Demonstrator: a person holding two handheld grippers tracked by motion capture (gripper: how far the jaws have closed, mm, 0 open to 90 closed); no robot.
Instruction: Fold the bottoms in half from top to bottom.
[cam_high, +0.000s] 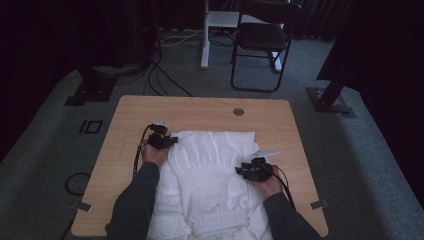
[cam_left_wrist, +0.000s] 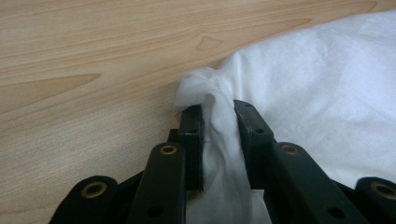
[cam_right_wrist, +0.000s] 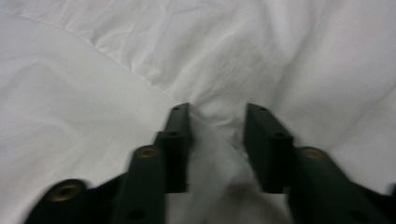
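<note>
Garment: white sweatshirt (cam_high: 210, 175), lying flat across the centre and lower half of the high view on the wooden table (cam_high: 130, 112); ribbed hem at the bottom edge of the frame.
Left gripper (cam_high: 161, 141): at the garment's upper left corner; in the left gripper view (cam_left_wrist: 219, 123) the jaws are clamped on a bunched ridge of cloth beside bare wood.
Right gripper (cam_high: 255, 170): at the garment's right edge, mid-frame; in the right gripper view (cam_right_wrist: 217, 126) a pinched fold sits between the jaws, but the picture is blurred and contact of the pads cannot be told.
Step in hand (judgement): securing two grips for a fold.
Technique note: confirm the right grip bites through both layers before lifting; raise both hands evenly so the cloth stays taut and the corner does not slip out.
</note>
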